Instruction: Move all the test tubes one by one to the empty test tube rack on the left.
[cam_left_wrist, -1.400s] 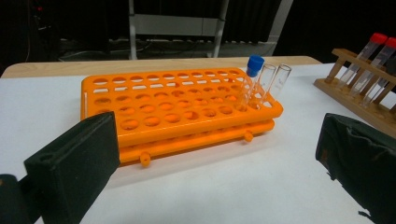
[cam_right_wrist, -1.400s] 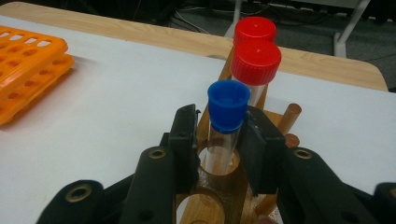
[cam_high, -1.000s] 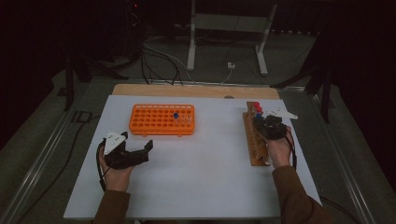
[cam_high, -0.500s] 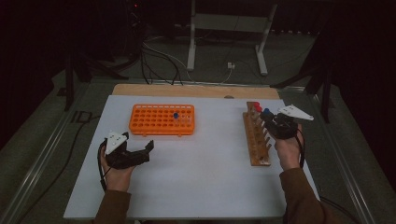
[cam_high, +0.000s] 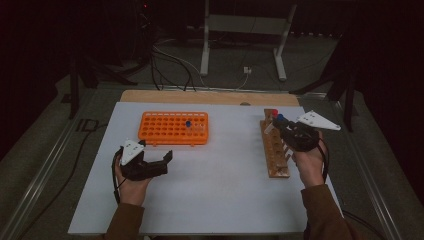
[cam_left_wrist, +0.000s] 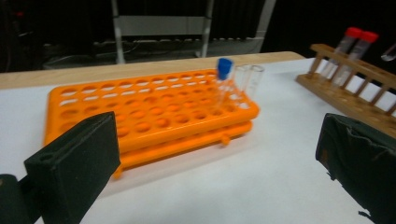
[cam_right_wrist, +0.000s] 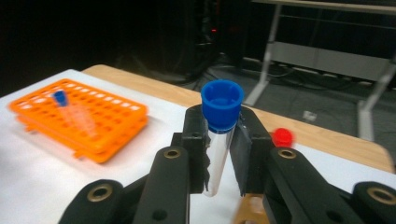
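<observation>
- The left gripper (cam_high: 159, 161) rests on the white table (cam_high: 220, 200) near the person, jaws wide and holding nothing. It sits just near of the orange rack (cam_high: 173, 128); a careless nudge forward could shove that light rack and shift its holes off the line of approach.
- The orange rack already carries one blue-capped tube (cam_left_wrist: 224, 79) and two uncapped clear tubes (cam_left_wrist: 248, 78) at its right end. A tube coming in low could clip them and tip them over.
- The right gripper (cam_right_wrist: 218, 154) is clamped on a blue-capped test tube (cam_right_wrist: 219, 135), lifted above the far end of the wooden rack (cam_high: 275, 150) at the right of the table. The pads pinch smooth, round plastic just below the cap, so the tube could swivel or slide down during the carry.
- The tube's lower end hangs free below the jaws; swinging left too low risks knocking it against the wooden rack's rail or the red-capped tubes (cam_left_wrist: 355, 42) standing at its far end.
</observation>
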